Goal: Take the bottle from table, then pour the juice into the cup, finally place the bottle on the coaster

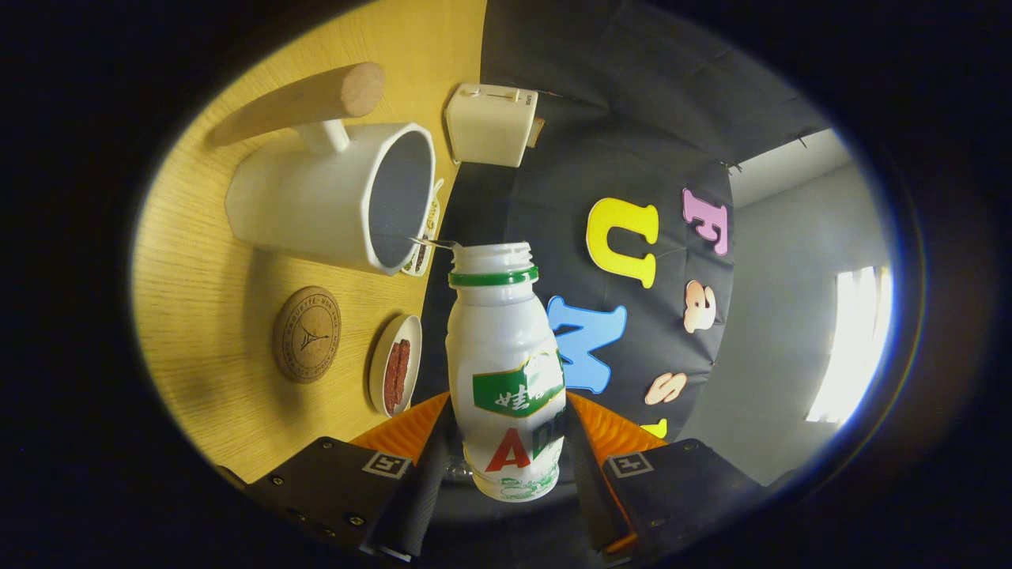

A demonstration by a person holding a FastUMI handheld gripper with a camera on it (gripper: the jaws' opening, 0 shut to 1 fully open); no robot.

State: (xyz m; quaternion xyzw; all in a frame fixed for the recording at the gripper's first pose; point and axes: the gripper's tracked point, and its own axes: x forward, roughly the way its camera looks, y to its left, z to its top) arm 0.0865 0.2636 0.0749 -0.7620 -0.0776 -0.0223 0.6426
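Note:
My gripper (510,458) is shut on a white plastic bottle (506,356) with a green neck ring and an open mouth. Both fingers press on its lower body. The view is rolled sideways, so the bottle lies tipped toward the white cup (332,194), which has a long wooden handle (304,103). A thin thread of liquid (431,242) runs from the bottle's mouth to the cup's rim. The cup's dark inside faces the bottle. A round cork coaster (307,334) lies on the wooden table (198,284), beside the cup and beyond my fingers.
A small dish with a red strip on it (395,375) sits between the coaster and the bottle. Another dish (427,237) peeks out from behind the cup. A cream box (490,125) stands at the table's far edge against the black cloth wall.

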